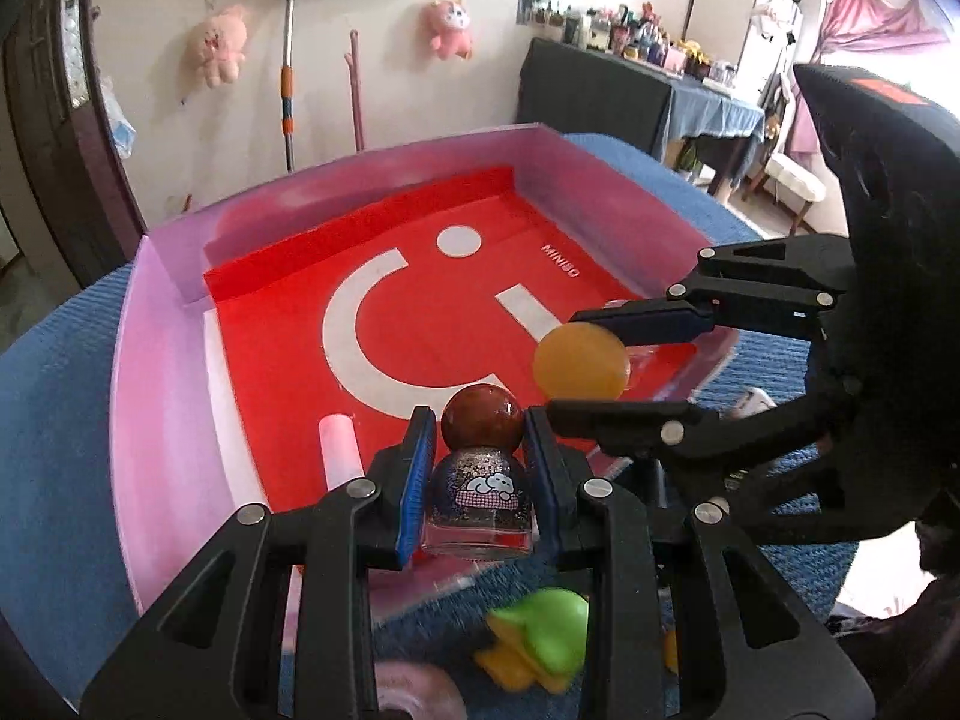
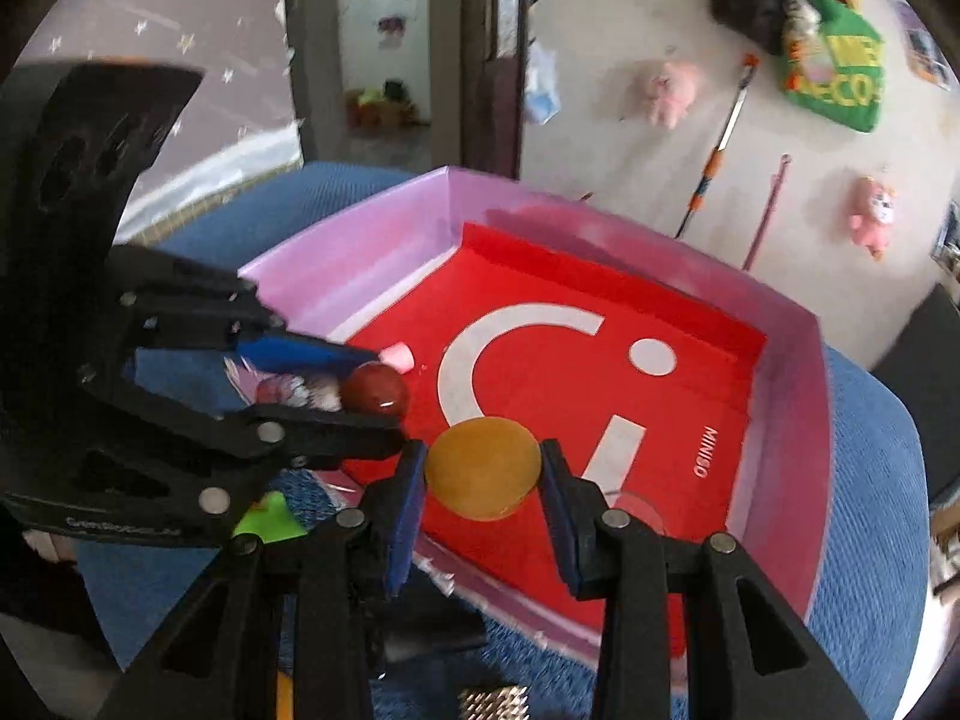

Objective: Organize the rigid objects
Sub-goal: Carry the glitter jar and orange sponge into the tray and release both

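While both loads hang over the near edge of the pink tray (image 1: pixel 180 252), the left gripper (image 1: pixel 480 468) is clenched on a glittery bottle (image 1: pixel 477 510) with a brown round cap (image 1: pixel 483 417), and the right gripper (image 2: pixel 483 474) clasps an amber disc (image 2: pixel 483 468). Judgement: carry each further in over the red liner (image 1: pixel 420 312), lower until it rests, then release, well apart and clear of the pink tube (image 1: pixel 339 444). Below, a green toy (image 1: pixel 543 636) is blurred; the bottle's base contact is hidden.
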Tool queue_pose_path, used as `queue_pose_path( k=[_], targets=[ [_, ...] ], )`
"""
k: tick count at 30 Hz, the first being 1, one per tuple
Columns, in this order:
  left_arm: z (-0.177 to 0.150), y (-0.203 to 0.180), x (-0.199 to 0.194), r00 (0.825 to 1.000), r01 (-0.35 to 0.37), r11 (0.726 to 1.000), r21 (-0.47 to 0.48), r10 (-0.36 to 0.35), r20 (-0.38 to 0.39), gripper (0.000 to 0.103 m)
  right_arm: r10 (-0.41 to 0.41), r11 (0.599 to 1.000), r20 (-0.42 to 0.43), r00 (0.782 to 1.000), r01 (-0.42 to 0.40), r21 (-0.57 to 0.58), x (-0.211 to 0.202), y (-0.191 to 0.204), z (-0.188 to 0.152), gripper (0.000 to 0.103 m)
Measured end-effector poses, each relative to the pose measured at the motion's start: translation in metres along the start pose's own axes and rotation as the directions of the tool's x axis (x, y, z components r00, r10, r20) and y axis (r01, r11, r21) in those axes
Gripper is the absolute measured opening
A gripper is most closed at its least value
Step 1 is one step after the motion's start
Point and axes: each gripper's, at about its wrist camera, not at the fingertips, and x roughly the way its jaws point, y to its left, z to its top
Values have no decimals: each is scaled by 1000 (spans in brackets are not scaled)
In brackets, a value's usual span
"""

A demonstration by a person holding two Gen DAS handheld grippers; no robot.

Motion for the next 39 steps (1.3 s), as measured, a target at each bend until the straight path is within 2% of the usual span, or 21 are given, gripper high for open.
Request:
queue_pose_path(
  k=[6,11,17,39],
  targets=[
    [8,6,27,997,19,1000,13,-18,-74,28,29,997,-88,996,-35,-65,18,-4,6,40],
    [11,8,42,991,41,999,20,-38,-124,28,41,993,-173,984,-60,-104,31,-8,2,40],
    [8,9,51,987,34,999,31,-28,-160,28,49,989,-226,973,-79,-125,38,-10,0,40],
    [8,8,52,987,24,999,46,-16,-158,28,64,989,-278,958,-98,-109,33,-19,-3,40]
  ],
)
